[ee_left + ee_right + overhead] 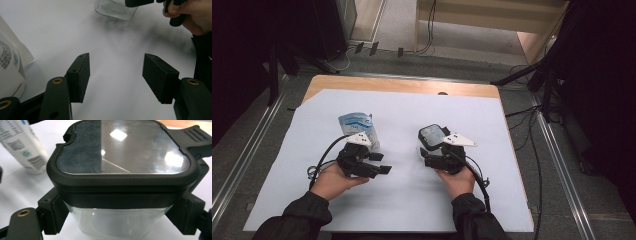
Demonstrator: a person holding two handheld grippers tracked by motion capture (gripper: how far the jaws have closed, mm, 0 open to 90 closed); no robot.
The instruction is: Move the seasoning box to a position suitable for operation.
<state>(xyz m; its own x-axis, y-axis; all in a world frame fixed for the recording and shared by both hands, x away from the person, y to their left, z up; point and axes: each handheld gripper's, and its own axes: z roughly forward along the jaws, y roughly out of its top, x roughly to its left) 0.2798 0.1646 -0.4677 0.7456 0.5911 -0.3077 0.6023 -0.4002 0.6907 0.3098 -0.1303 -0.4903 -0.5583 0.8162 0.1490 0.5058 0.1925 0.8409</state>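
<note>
The right gripper point(428, 150) pinches a clear square glass jar with a black lid point(122, 157), holding it above the white paper sheet point(412, 200). The left gripper point(116, 75) has its jaws spread, nothing between them, just beside a white and blue pouch point(357, 125).

- In the right gripper view, the glass container point(120, 230) runs off the bottom edge, its base out of frame
- The white pouch point(11, 65) is cut by the left edge of the left gripper view; its print is too blurred to read
- There the container is cropped at the top edge
</note>
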